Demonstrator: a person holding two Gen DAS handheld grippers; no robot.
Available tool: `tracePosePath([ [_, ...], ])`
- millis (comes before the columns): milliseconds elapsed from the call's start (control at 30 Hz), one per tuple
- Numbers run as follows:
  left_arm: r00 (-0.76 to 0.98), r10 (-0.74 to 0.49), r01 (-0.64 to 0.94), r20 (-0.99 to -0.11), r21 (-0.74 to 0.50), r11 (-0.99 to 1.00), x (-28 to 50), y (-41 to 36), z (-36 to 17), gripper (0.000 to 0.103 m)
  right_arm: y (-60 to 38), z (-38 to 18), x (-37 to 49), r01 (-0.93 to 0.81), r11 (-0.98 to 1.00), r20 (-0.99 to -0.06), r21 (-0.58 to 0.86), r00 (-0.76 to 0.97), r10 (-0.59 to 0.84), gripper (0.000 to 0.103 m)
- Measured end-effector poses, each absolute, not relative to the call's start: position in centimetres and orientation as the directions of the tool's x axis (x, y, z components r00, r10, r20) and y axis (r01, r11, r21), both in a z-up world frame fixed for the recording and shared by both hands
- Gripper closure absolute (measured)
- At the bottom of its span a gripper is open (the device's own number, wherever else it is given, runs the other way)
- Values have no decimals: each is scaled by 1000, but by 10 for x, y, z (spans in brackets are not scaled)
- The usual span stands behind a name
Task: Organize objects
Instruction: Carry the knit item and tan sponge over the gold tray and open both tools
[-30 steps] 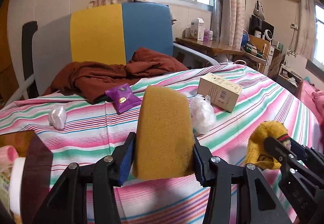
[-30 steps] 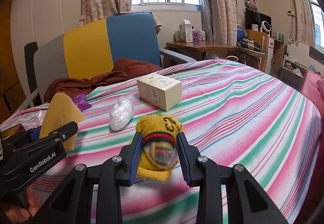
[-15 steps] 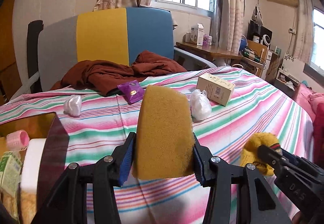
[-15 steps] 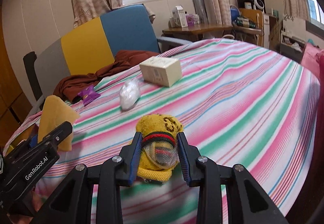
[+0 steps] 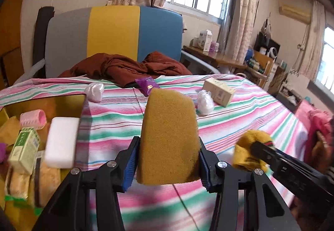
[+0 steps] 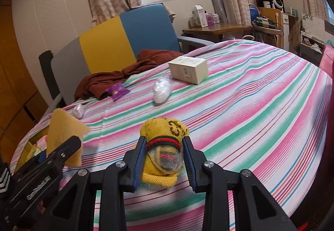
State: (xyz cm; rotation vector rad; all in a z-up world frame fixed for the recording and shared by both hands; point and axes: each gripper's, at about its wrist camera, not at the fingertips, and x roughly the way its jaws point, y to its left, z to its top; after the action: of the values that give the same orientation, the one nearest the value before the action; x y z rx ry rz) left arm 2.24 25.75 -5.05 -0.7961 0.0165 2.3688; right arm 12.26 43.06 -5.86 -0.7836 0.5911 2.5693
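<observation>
Two grips | left gripper (image 5: 168,165) clamps sponge (image 5: 169,137) | right gripper (image 6: 163,165) clamps yellow sock (image 6: 163,147) | box rim (image 5: 82,105) left

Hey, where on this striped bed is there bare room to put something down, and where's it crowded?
Bare: the striped cover right of the cream box, and the stretch before the white bag. Crowded: the gold bin, nearly full, and near the brown cloth.

Left gripper (image 5: 168,160) angled down a bit, jaws clamped on both sides of an upright yellow sponge (image 5: 169,137). Right gripper (image 6: 163,161) same downward tilt, squeezed tight around a rolled yellow sock (image 6: 163,147). From the left wrist cam, right one pokes in at about 4 o'clock.
</observation>
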Motion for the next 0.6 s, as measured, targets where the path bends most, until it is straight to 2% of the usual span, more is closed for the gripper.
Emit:
tracePosePath([
  [267, -625, 578, -567, -525, -205, -798, 39, 206, -28, 52, 394, -38, 116, -371, -882, -557, 290, -815, 159, 69],
  [600, -642, 504, -484, -578, -205, -851, 42, 120, -29, 52, 324, -18, 101, -134, -946, -528, 294, -848, -43, 69],
])
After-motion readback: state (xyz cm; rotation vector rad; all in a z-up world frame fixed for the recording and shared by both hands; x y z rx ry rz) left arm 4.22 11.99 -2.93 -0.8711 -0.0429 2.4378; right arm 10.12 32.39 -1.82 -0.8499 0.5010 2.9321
